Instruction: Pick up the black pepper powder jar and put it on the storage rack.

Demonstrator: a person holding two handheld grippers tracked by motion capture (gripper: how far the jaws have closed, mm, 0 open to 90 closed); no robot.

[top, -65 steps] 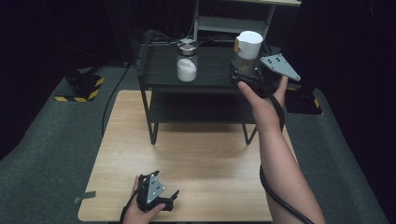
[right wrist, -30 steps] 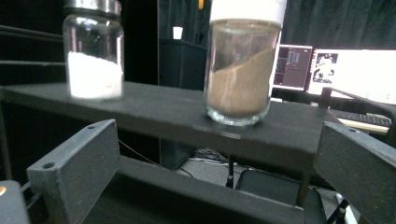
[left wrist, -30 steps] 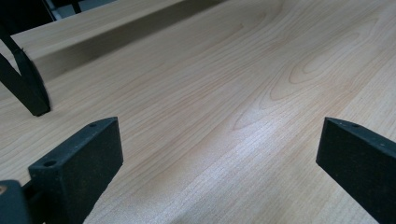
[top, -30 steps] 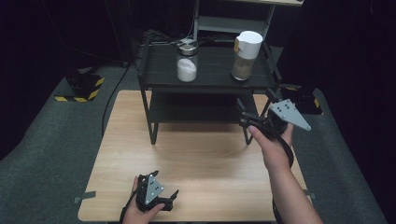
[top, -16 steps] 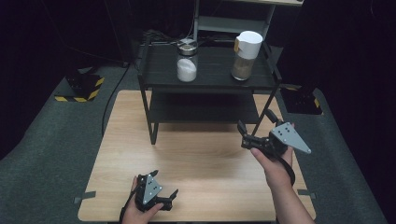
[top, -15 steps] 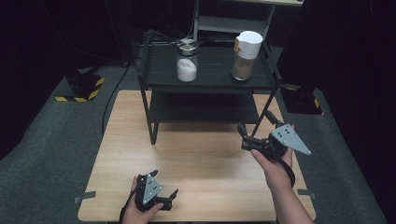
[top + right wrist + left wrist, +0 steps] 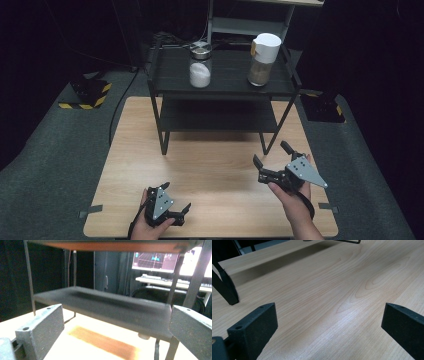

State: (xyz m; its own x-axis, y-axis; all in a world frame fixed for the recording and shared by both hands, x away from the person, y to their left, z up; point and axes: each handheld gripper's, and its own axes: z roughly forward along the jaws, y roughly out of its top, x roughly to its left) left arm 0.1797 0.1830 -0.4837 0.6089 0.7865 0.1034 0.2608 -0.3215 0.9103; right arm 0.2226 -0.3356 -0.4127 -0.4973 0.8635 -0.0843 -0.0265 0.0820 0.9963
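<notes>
Both the left tongs [image 7: 176, 196] and right tongs [image 7: 274, 161] are spread wide and empty over the near surface [image 7: 215, 160], so reaching back for the white-capped jar [image 7: 262, 59] on the far shelf [image 7: 225, 75] could easily tip it.
</notes>
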